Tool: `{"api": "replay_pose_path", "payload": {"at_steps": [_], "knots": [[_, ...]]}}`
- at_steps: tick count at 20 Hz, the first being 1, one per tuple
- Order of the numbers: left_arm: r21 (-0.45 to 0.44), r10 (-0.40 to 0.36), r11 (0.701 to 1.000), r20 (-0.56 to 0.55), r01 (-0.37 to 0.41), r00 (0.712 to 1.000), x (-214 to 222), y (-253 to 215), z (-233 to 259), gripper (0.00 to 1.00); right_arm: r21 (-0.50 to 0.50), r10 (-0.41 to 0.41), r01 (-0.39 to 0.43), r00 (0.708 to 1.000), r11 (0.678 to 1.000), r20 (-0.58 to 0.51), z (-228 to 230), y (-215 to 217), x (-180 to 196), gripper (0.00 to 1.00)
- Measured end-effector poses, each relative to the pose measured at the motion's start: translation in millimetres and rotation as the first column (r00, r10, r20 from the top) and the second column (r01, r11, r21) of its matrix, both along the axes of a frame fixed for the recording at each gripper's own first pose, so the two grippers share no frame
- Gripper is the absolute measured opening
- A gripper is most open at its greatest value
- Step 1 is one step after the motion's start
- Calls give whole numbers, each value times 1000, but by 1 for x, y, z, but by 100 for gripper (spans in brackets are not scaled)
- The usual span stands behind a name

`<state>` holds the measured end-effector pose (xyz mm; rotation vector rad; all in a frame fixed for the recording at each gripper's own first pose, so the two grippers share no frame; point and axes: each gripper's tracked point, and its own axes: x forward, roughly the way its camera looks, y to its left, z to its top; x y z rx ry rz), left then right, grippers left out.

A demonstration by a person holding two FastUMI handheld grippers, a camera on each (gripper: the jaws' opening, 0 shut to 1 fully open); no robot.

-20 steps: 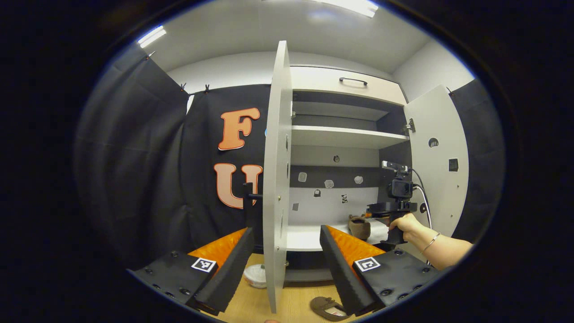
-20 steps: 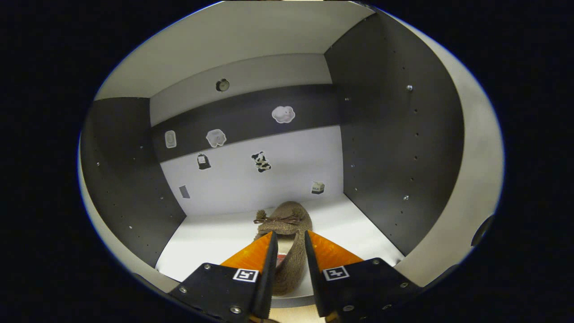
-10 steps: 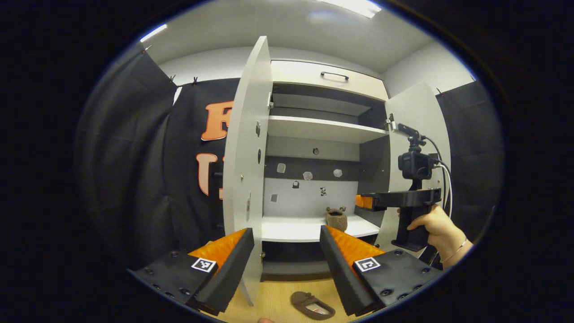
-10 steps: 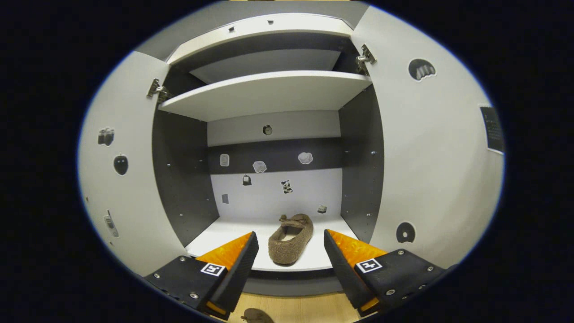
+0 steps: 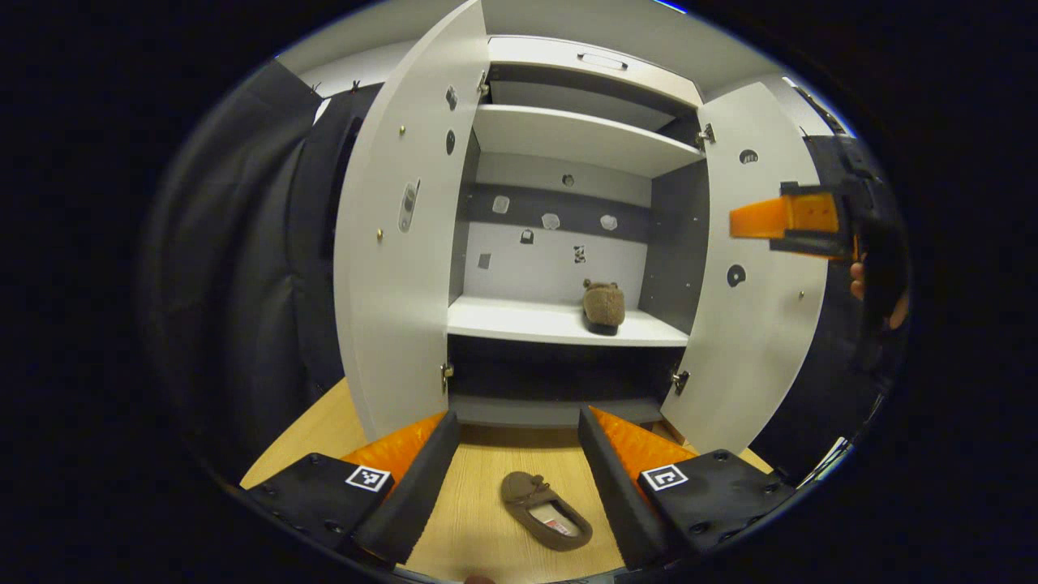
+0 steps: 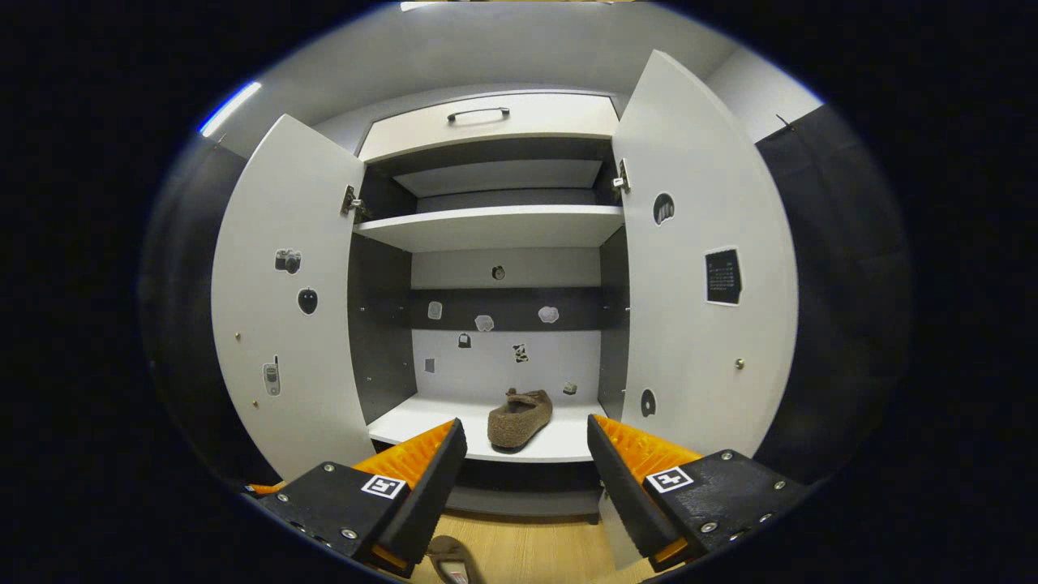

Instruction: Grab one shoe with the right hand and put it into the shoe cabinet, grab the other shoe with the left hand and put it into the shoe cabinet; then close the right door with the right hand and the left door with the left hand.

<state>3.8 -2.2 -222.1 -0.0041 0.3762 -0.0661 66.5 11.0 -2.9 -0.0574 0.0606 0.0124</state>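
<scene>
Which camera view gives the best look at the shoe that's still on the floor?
The left gripper view: the whole brown shoe on the floor lies between the open left tongs, its opening visible. In the right gripper view, just a part of it shows at the bottom edge.

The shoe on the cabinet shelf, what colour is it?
The shoe is brown and fuzzy, with a small bow on top; it shows best in the right gripper view.

The left gripper [image 5: 515,478] has its two fingers spread wide apart and holds nothing, pointing forward and somewhat down. The right gripper [image 6: 523,487] also has its fingers wide apart and empty, pointing level ahead. In the left gripper view it is raised at the right, a hand [image 5: 876,292] holding its handle.
</scene>
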Motion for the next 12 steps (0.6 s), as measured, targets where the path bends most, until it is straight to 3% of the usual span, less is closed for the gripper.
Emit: {"api": "replay_pose_path", "payload": {"at_steps": [4,8,12], "knots": [[28,8,1000,-144,-4,989,-1,-1,-88,97,6,-23,23,999,1000,41,16,-22,-34,92],[49,19,999,-342,-3,939,-13,-7,-177,99,-33,-59,60,998,998,33,16,-51,-45,92],[47,82,997,-465,-68,881,-25,5,-240,98,-24,-76,76,997,997,22,14,-69,-56,92]]}}
